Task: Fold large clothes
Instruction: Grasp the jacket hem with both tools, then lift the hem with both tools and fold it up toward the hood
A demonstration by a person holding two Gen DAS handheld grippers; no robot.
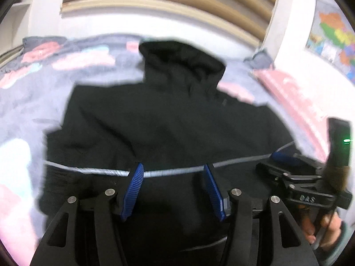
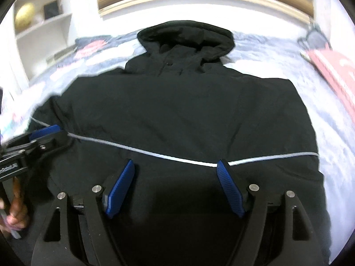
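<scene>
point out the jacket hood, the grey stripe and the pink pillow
jacket hood (image 2: pixel 186 37), right wrist view, on the hood's dark opening
grey stripe (image 2: pixel 155 154), right wrist view, mid-stripe across the jacket
pink pillow (image 2: pixel 332 71), right wrist view, on its top face

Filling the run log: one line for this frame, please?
stage: pre-fold | black hooded jacket: flat on bed, hood away | left gripper: open, empty | right gripper: open, empty

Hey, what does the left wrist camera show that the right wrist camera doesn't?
Only the left wrist view shows the colourful wall map and the right gripper at its right edge. Only the right wrist view shows the white shelves with a yellow ball, and the left gripper at its left edge. Both show the black hooded jacket with its grey stripe, spread on the patterned bedspread, and open jaws.
</scene>
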